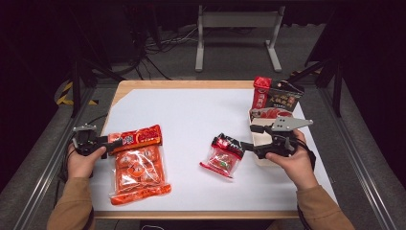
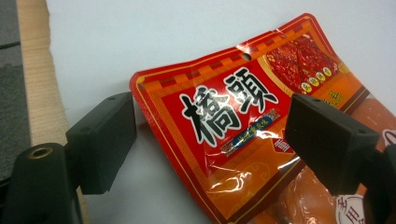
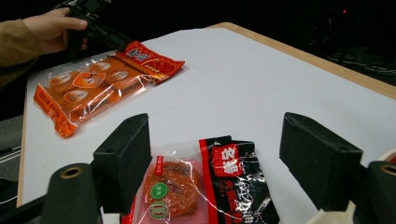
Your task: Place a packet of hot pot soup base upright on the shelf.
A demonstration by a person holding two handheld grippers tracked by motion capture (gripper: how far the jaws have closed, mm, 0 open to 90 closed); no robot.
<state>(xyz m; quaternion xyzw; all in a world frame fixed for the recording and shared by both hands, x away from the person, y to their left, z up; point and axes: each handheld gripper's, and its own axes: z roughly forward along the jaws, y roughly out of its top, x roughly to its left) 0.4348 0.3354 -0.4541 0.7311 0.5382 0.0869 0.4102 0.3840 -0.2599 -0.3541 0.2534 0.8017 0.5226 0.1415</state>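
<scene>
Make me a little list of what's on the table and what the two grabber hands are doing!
table: wooden table under a white sheet
big snack: orange packet lying flat at the left
small snack: small red and black packet lying flat near the middle
back right: red and black box standing behind a white tray
left gripper: jaws open on either side of the orange packet's top end
right gripper: jaws open, pointed at the small red and black packet
</scene>
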